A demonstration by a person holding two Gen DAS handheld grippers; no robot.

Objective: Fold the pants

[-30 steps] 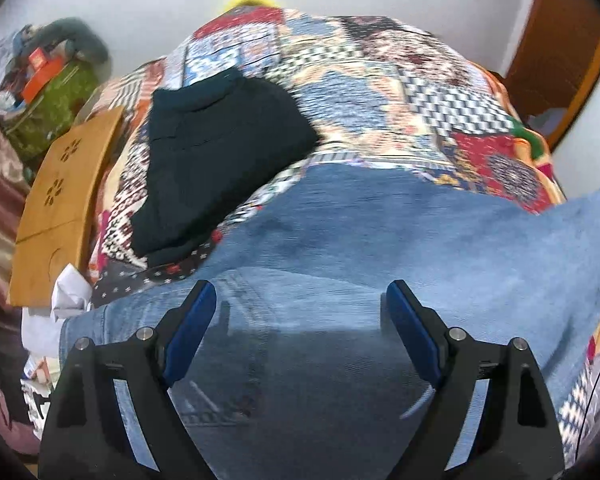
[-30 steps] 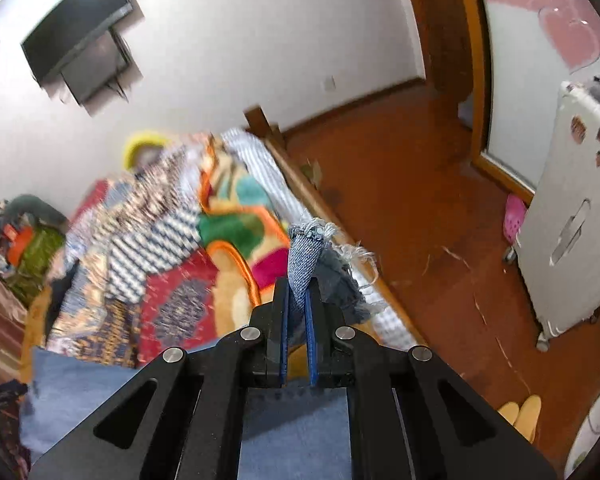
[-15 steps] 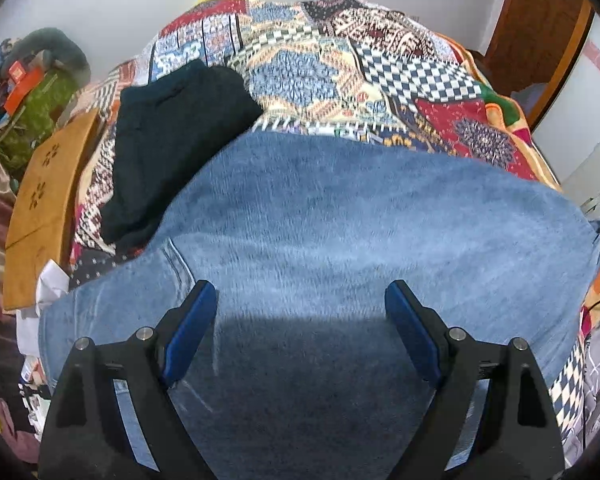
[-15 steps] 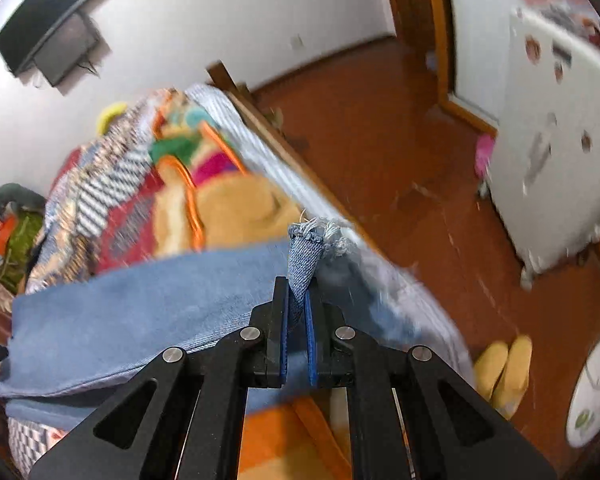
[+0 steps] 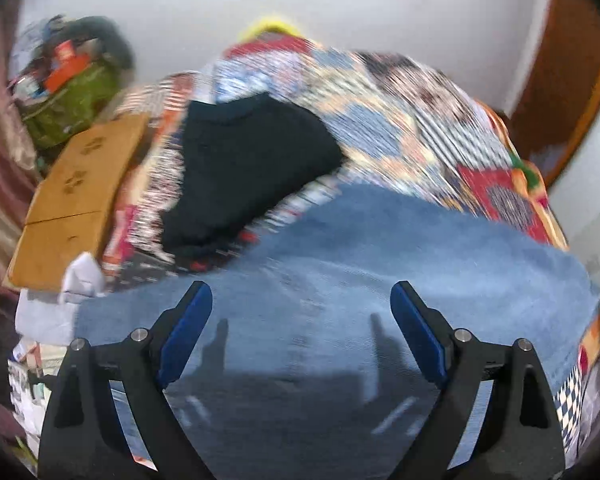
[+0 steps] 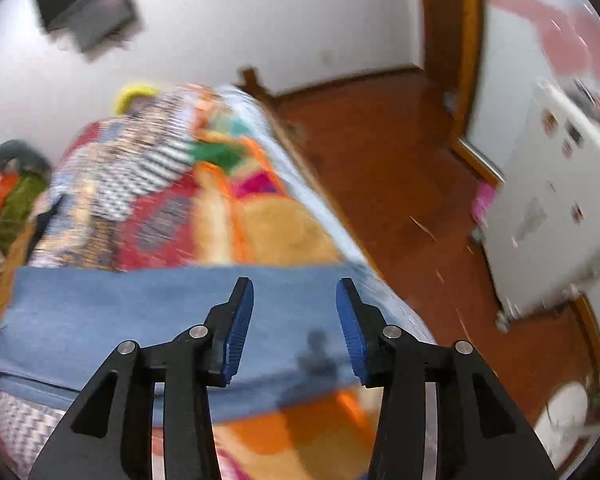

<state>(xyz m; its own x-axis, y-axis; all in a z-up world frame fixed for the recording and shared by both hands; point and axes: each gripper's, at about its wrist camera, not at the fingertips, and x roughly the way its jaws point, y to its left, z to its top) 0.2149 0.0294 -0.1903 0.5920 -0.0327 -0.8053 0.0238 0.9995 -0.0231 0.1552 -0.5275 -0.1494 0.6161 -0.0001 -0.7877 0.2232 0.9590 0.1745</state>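
Blue denim pants (image 5: 400, 264) lie folded across a patchwork bedspread (image 5: 400, 120); in the right wrist view the same pants (image 6: 120, 312) stretch leftward from the bed's right side. My left gripper (image 5: 300, 304) hovers over the denim, its jaws wide and still opening, nothing between them. My right gripper (image 6: 294, 300) is above the right end of the pants, its jaws opening, and the frayed hem they pinched is no longer between the pads. Both views are blurred by motion.
A dark folded garment (image 5: 244, 168) lies on the bedspread behind the pants. Wooden boards (image 5: 80, 192) and a heap of bags (image 5: 68, 92) line the left. Right of the bed are an orange floor (image 6: 400, 184), a white cabinet (image 6: 560, 220) and a door frame (image 6: 456, 60).
My right gripper let go of the frayed hem and its jaws came apart; the hem now lies down on the bed. Both cameras pulled back and tilted up slightly over the pants.
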